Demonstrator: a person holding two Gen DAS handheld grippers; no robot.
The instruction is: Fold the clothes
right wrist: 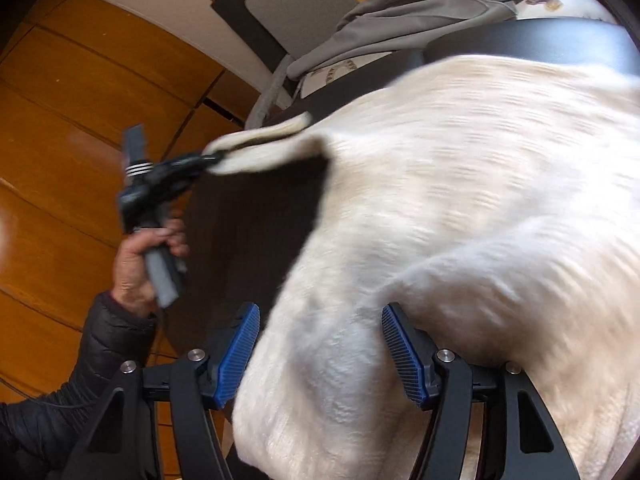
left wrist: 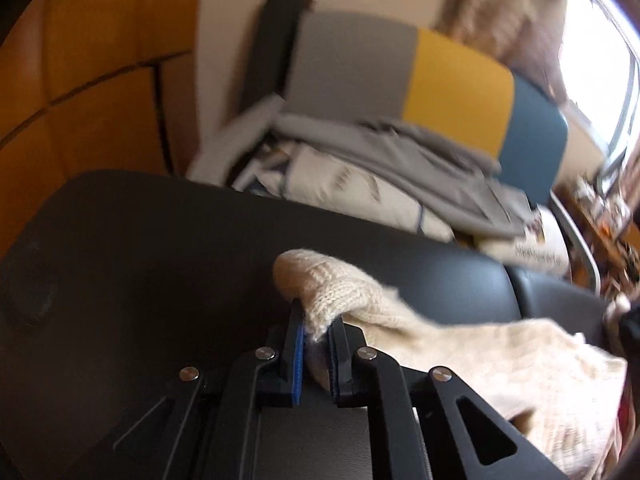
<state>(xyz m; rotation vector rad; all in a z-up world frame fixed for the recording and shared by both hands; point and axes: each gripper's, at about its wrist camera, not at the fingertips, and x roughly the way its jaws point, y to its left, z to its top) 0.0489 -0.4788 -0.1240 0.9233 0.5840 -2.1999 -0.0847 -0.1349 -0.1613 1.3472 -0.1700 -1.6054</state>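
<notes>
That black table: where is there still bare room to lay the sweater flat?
The black table is bare left of the cream sweater, out to its rounded edge. The sweater covers the right side. Behind, the chair is piled with folded clothes.

A dark, matte desk (left wrist: 160, 240) carries one thing only — a cream knitted sweater (left wrist: 500, 360), which lies spread over its right part.
</notes>
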